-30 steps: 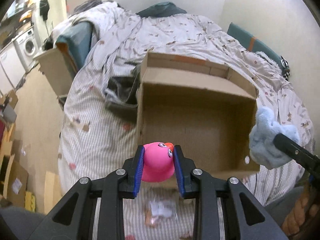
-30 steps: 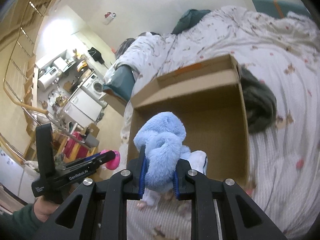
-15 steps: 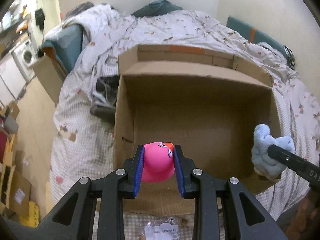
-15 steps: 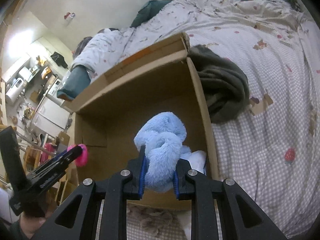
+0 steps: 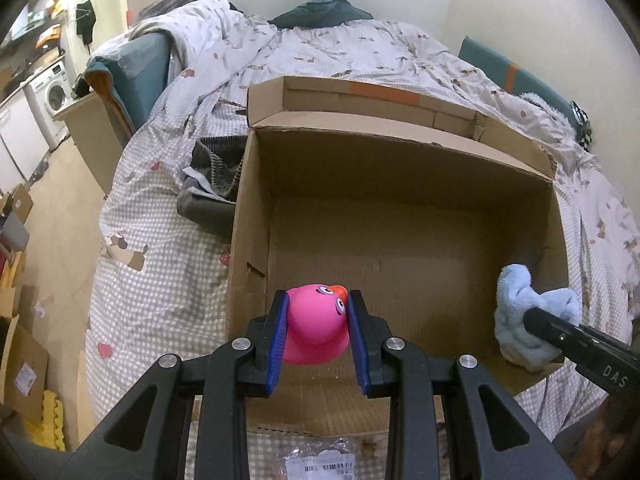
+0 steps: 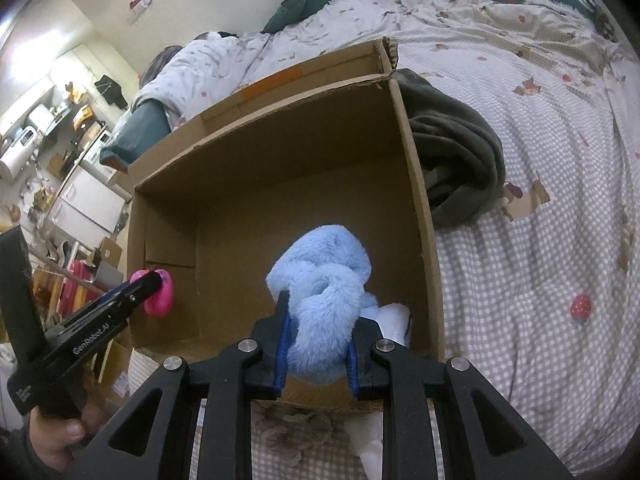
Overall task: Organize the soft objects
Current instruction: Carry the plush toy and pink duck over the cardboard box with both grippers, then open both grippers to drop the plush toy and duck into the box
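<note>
Spread over the bed, a checked quilt (image 5: 160,264) carries an open cardboard box (image 5: 400,168). Over its near edge, a pink toy duck (image 5: 316,326) is clamped in the left gripper (image 5: 318,332) and a blue plush toy (image 6: 320,300) in the right gripper (image 6: 316,350). Both should be lowered well inside before being released.

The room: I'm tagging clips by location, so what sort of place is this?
Most likely a small one-room flat. A bed with a printed duvet holds an open cardboard box, and a washing machine stands in a kitchen corner nearby.
</note>
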The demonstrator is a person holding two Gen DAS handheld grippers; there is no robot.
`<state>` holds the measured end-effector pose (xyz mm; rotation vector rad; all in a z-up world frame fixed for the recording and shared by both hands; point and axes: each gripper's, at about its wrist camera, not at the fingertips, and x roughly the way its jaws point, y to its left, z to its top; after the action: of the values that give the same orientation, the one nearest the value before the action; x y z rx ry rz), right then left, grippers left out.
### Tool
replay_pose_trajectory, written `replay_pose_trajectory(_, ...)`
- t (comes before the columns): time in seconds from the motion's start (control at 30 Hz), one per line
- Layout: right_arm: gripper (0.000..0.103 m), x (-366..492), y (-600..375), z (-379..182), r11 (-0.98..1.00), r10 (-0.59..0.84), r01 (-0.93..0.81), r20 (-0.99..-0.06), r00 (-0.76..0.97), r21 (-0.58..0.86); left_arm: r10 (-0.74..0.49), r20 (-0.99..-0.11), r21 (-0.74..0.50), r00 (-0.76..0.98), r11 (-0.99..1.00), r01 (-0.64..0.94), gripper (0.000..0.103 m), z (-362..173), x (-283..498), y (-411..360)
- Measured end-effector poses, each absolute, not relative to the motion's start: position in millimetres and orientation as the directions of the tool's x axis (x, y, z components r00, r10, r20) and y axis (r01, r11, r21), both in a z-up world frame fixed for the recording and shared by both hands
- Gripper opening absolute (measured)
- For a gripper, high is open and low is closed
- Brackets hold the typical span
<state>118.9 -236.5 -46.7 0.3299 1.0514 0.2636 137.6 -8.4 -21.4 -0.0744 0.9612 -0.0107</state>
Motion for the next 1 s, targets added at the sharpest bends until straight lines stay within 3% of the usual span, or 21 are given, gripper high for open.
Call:
replay_pose_trajectory(0.4,0.023,119.6,-225.3,-46.9,0.896,0.430,-0.103,-0.787,0.442,0.432,-0.041,-0.829,-0.045,0.557,0.999,0.007,0.026,-27.4,135.3,-16.6)
replay_pose_trajectory(0.47,0.027,117.9,-221.1,-43.4,0.883,0.459,-0.131,-0.771,0.440,0.451,-0.039,-0.830,-0.042,0.557,0.999,0.008,0.026,-28.1,135.1,-16.8)
replay_pose_trajectory(0.57,0.039,116.5,-216.8,-39.3,0.871,0.483,-0.155,-0.757,0.440,0.466,-0.041,-0.833,-0.048,0.551,0.999,0.001,0.026,-29.6,135.6,-15.0)
replay_pose_trajectory(0.63,0.074,116.0,-216.9,-37.1,0.865,0.492,-0.154,-0.746,0.450,0.477,-0.046,-0.836,-0.059,0.547,0.998,-0.006,0.026,-30.7,135.8,-13.0)
replay_pose_trajectory(0.73,0.075,115.1,-218.4,-33.1,0.871,0.477,-0.147,-0.738,0.477,0.469,-0.062,-0.840,-0.081,0.540,0.997,-0.012,0.028,-31.0,136.4,-10.1)
replay_pose_trajectory(0.77,0.075,115.3,-219.2,-33.9,0.874,0.471,-0.141,-0.742,0.477,0.464,-0.060,-0.841,-0.080,0.538,0.997,-0.014,0.031,-30.9,136.5,-10.0)
replay_pose_trajectory(0.83,0.075,115.7,-221.4,-36.1,0.879,0.460,-0.122,-0.750,0.475,0.462,-0.055,-0.843,-0.078,0.535,0.997,-0.022,0.063,-30.4,136.5,-9.5)
replay_pose_trajectory(0.9,0.075,117.0,-222.7,-37.6,0.882,0.453,-0.111,-0.757,0.470,0.459,-0.055,-0.836,-0.083,0.546,0.996,-0.026,0.069,-28.4,134.7,-8.6)
replay_pose_trajectory(1.0,0.075,117.7,-224.9,-37.8,0.884,0.444,-0.094,-0.760,0.474,0.458,-0.049,-0.835,-0.073,0.549,0.997,-0.022,0.069,-27.3,133.9,-9.9)
